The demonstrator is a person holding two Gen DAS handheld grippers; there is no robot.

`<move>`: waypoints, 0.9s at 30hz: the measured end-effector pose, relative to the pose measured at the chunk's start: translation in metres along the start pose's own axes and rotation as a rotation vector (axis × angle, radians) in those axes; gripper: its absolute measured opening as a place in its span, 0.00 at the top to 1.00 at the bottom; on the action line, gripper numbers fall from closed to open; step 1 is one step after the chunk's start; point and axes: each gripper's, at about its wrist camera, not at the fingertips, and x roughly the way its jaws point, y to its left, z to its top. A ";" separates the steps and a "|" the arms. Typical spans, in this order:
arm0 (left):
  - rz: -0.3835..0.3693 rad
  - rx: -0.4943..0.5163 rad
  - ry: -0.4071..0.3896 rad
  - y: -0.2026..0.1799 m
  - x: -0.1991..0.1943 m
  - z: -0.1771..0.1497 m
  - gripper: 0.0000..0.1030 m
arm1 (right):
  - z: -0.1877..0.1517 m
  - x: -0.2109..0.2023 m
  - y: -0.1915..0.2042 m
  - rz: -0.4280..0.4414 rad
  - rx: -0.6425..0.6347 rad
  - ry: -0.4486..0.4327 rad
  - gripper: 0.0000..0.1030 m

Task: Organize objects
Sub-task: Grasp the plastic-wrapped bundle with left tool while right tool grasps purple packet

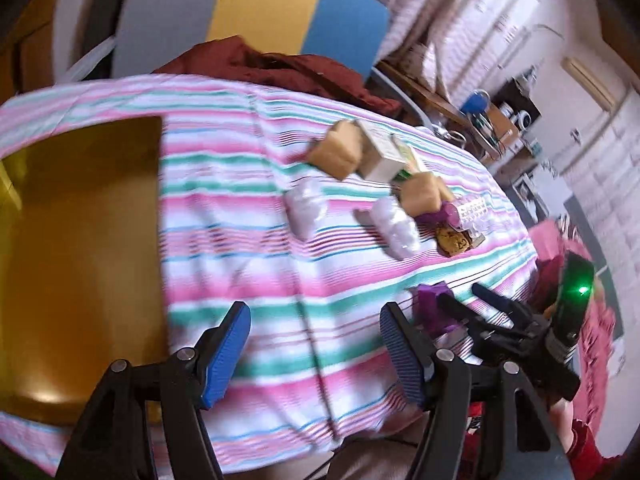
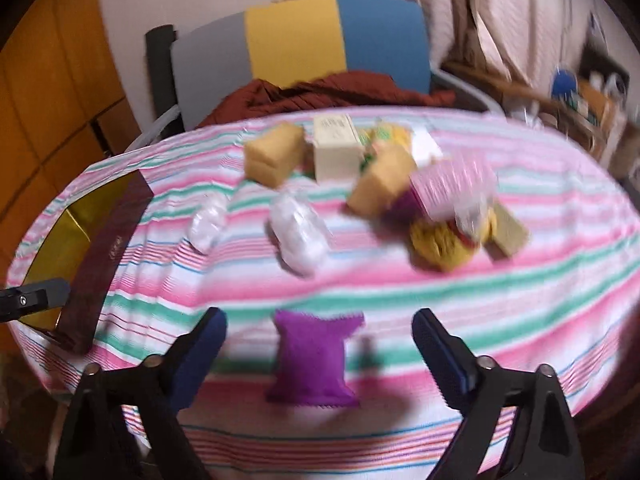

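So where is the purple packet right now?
In the right wrist view the purple packet lies flat on the striped tablecloth, near the front edge, between the right gripper's open fingers, apart from the pile of snacks further back.

Left gripper (image 1: 316,350) fills the bottom of the view w/ blue pads apart, nothing between them, over a striped tablecloth (image 1: 240,216) in pink, green and white; a gold-lined box (image 1: 80,248) lies open at left on the cloth; right gripper (image 1: 476,298) comes in at lower right, black fingers spread either side of a purple packet (image 1: 434,304), a green light on its body; further back a loose cluster: two tan blocks (image 1: 338,150), a cream carton (image 1: 386,156), two clear wrapped packs (image 1: 306,208), a cookie (image 1: 452,240); dark red cloth (image 1: 276,68) and a grey-yellow-blue chair back (image 1: 260,12) beyond the table edge; picture blurred.
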 end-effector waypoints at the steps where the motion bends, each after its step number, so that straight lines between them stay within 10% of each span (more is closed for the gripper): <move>1: -0.009 0.017 -0.005 -0.008 0.005 0.004 0.33 | -0.002 0.004 -0.002 0.011 0.007 0.013 0.22; 9: -0.048 0.071 0.028 -0.044 0.052 0.032 0.27 | -0.014 0.023 0.002 0.041 -0.045 0.056 0.59; 27: -0.007 0.158 0.089 -0.098 0.156 0.069 0.27 | -0.013 0.027 -0.035 -0.019 0.053 0.008 0.60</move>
